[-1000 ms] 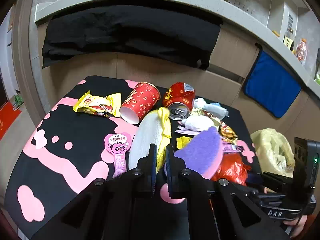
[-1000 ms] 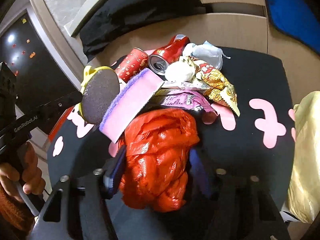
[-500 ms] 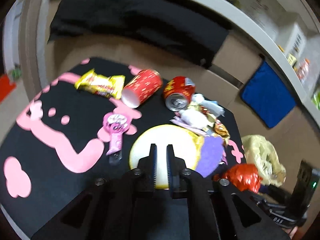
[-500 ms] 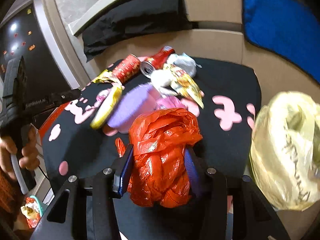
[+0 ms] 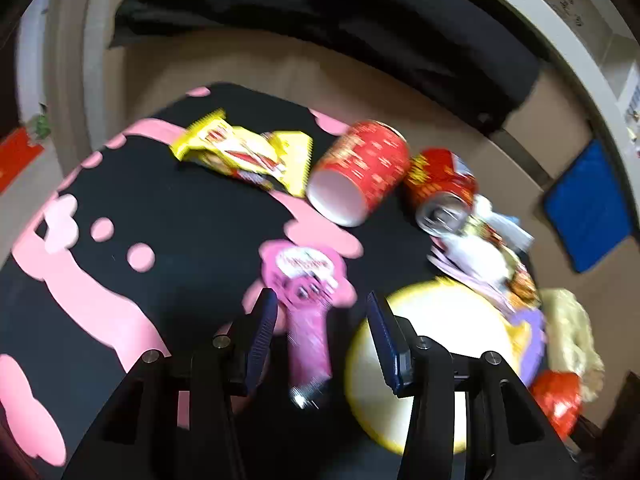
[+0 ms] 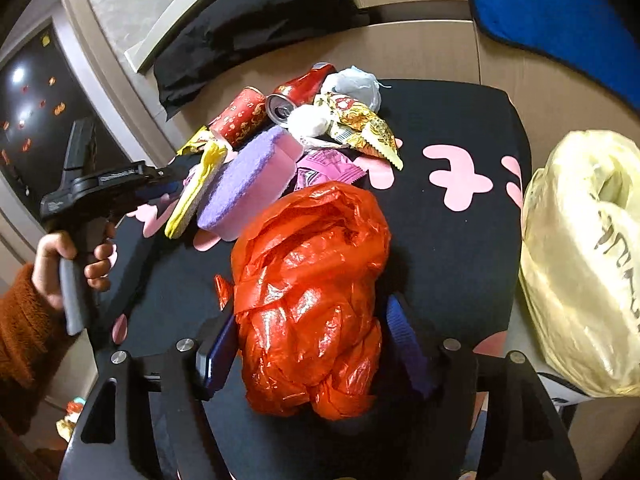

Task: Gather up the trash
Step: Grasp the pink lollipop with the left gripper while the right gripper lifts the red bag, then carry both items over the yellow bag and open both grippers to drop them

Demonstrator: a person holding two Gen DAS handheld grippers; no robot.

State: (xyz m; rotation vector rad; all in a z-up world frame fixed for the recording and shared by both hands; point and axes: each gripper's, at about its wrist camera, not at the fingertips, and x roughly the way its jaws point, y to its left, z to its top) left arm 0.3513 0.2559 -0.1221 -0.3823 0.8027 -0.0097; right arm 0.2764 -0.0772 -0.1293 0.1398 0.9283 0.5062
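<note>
Since the earlier frame, the yellow-rimmed round pad [image 5: 436,320] has left the left hand-held gripper [image 5: 320,320], whose jaws have just been opening; they now stand apart over the pink wrapper [image 5: 306,300] on the bench [image 5: 160,220]. Jaws of the right hand-held gripper [image 6: 312,336] have just been opening around the red plastic bag [image 6: 308,280], near the bench's front edge.

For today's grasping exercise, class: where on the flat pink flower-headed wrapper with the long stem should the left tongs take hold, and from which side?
Grip the narrow stem of the flat pink flower-headed wrapper, not its wide head. It lies flat on the black tablecloth with pink shapes, stem pointing toward the camera, so come down from above with the left tongs astride it. Their jaws have just been opening and already stand either side of the stem without pressing on it.
</note>
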